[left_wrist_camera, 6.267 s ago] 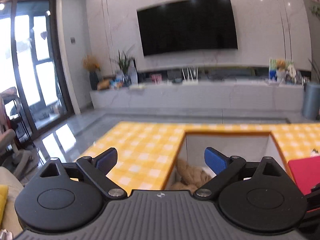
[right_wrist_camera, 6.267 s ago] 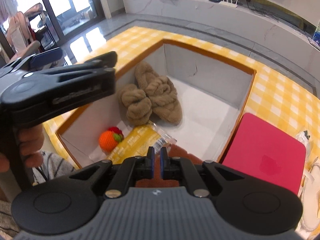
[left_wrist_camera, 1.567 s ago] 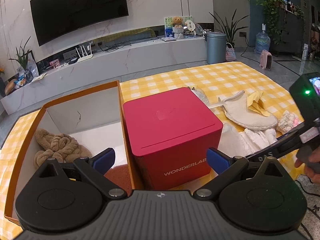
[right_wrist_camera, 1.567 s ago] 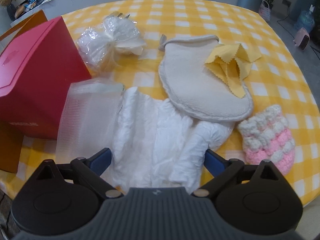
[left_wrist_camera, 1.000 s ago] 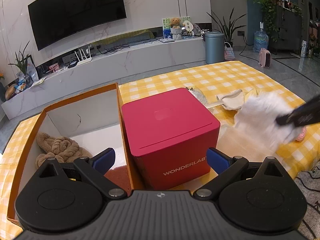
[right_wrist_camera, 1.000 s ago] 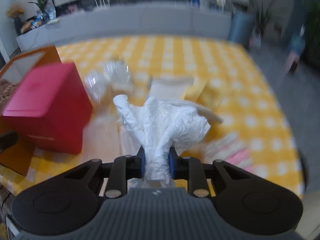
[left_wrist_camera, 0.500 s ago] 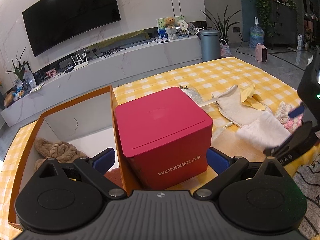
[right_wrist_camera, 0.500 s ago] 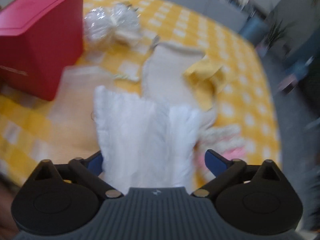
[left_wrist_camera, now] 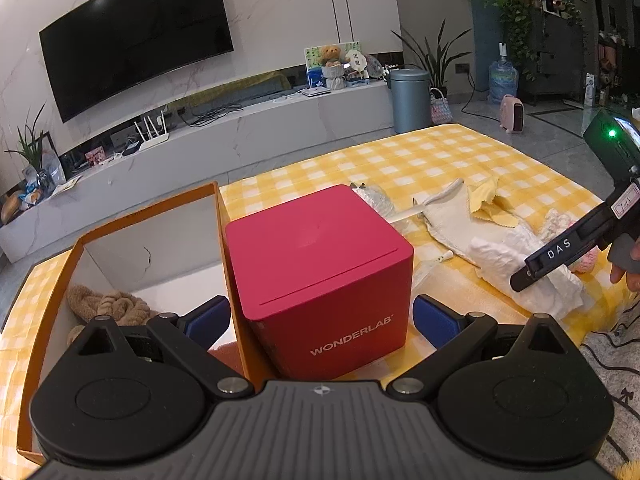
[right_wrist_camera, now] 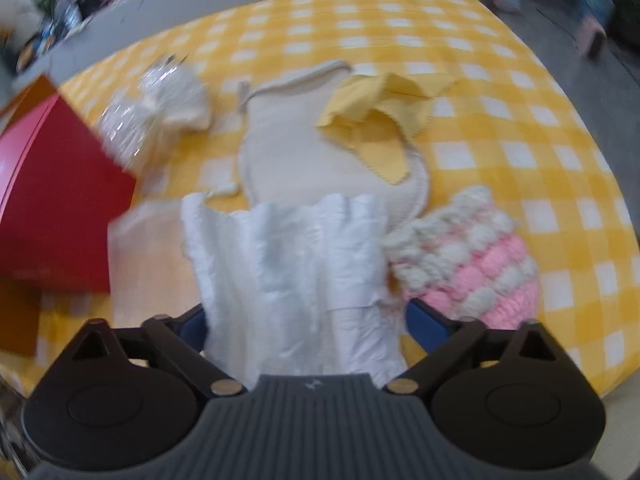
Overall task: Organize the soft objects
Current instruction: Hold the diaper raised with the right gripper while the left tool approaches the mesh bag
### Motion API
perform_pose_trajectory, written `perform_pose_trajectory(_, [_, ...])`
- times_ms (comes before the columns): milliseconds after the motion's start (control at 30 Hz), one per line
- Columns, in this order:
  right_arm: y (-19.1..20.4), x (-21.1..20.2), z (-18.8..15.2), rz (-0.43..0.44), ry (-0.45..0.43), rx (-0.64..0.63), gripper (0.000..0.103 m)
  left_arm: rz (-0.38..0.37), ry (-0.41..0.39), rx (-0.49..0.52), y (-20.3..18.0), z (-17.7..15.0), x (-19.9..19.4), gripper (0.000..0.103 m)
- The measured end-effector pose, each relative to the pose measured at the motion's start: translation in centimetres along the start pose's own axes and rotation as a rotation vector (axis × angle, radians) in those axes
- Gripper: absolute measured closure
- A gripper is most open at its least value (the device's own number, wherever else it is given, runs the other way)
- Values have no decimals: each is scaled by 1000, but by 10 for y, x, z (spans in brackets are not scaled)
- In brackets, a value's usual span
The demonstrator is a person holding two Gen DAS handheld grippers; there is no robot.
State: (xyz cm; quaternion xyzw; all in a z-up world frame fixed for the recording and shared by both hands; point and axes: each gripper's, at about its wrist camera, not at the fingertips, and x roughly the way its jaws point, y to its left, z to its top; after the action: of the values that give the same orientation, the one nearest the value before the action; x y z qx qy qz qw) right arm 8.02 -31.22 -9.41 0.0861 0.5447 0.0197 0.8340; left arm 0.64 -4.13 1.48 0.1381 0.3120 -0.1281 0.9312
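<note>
Right wrist view, blurred: the right gripper points steeply down at a crumpled white cloth lying on the yellow-checked tabletop. Its blue fingers stand apart on either side of the cloth, and the jaws have just been closing in from their widest — the cloth lies between them, but the pads do not visibly press on it. Just right of the cloth sits a pink-and-white crocheted piece, touching its edge. Above the cloth lies a cream mitt with a yellow cleaning cloth draped over its upper right part. A clear plastic wrapped bundle sits in the upper left, beside the red box at the left edge.

Left wrist view, sharp: the left gripper hangs with its jaws wide open and nothing between the pads, the red box marked WONDERLAB straight ahead of it. Left of that box is an open orange carton with white inner walls — brown fluffy slippers rest in its lower left corner. At the right of this frame the right gripper angles down onto the white cloth, with a person's fingers on its handle. A television hangs on the marble wall behind.
</note>
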Motion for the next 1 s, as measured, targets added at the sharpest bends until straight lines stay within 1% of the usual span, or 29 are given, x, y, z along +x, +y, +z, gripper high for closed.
perform_pose_trajectory(33, [-1, 2, 0, -9, 11, 11, 32, 0, 1, 0, -1, 0, 0, 0])
perform_pose_trajectory(67, [-1, 5, -1, -22, 23, 13, 35, -1, 3, 1, -2, 0, 1, 0])
perform_pose_trajectory(200, [11, 12, 0, -52, 33, -46, 29, -9, -2, 16, -6, 0, 0, 0])
perform_pose_trajectory(267, [17, 12, -2, -84, 35, -85, 27, -24, -4, 10, -7, 0, -2, 0])
perform_pose_trajectory(300, [23, 14, -3, -100, 31, -111, 29, -38, -3, 3, -8, 1, -2, 0])
perform_pose_trajectory(333, [27, 13, -4, -102, 24, -137, 33, -55, -1, -5, -9, 1, -3, 0])
perform_pose_trajectory(400, [31, 9, -4, -53, 12, -154, 65, -89, 9, -23, -10, 2, -3, 0])
perform_pose_trajectory(433, [31, 8, -3, -39, 11, -158, 71, -107, 19, -31, -12, 3, -2, 0])
perform_pose_trajectory(467, [32, 8, -3, -30, 10, -160, 73, -124, 33, -39, -15, 4, -1, 0])
perform_pose_trajectory(567, [32, 8, -4, -23, 7, -160, 76, -149, 100, -55, -28, 8, 7, 0])
perform_pose_trajectory(667, [31, 8, -5, -12, 6, -149, 76, -182, 186, -63, -48, 11, 19, 0])
perform_pose_trajectory(733, [30, 6, -7, -5, 4, -142, 76, -187, 230, -57, -62, 14, 26, 0])
perform_pose_trajectory(767, [30, 7, -6, -2, 4, -140, 76, -177, 240, -47, -69, 16, 28, 0])
perform_pose_trajectory(867, [26, 6, -6, 5, -4, -116, 76, -102, 285, -31, -88, 17, 42, 0])
perform_pose_trajectory(900, [23, 5, -7, 6, -7, -102, 76, -96, 294, -27, -91, 17, 44, 0])
perform_pose_trajectory(933, [20, 4, -7, -1, -12, -87, 76, -90, 301, -27, -94, 18, 47, 0])
perform_pose_trajectory(1000, [14, -1, -9, -50, -29, -64, 77, -73, 316, -43, -97, 20, 54, 0])
